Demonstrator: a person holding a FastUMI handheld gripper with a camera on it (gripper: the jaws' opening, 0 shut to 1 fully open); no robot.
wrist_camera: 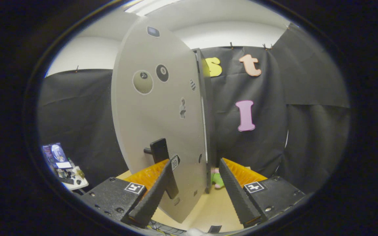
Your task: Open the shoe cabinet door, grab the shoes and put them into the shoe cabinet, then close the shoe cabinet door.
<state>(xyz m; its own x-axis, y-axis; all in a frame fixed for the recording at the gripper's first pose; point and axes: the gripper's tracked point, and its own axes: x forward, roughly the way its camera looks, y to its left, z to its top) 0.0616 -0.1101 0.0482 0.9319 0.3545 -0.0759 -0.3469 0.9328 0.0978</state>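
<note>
door: hides cabinet interior | green-pink thing: half hidden, unidentifiable | stickers: too small

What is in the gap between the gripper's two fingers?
In the gripper view, the open gripper straddles the free edge of the grey cabinet door. Its black handle sits by the left finger; a green toy lies beyond on the wooden floor.

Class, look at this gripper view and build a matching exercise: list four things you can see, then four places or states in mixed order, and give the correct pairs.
Things:
1. cabinet door
2. black handle
3. green and pink toy
4. tool

Places or states:
A. fingers apart, door edge between them
B. on the tabletop beyond the fingers, by the door's edge
C. grey, dotted with stickers
D. mounted low on the door, just past one finger

Pairs: 1-C, 2-D, 3-B, 4-A
</note>
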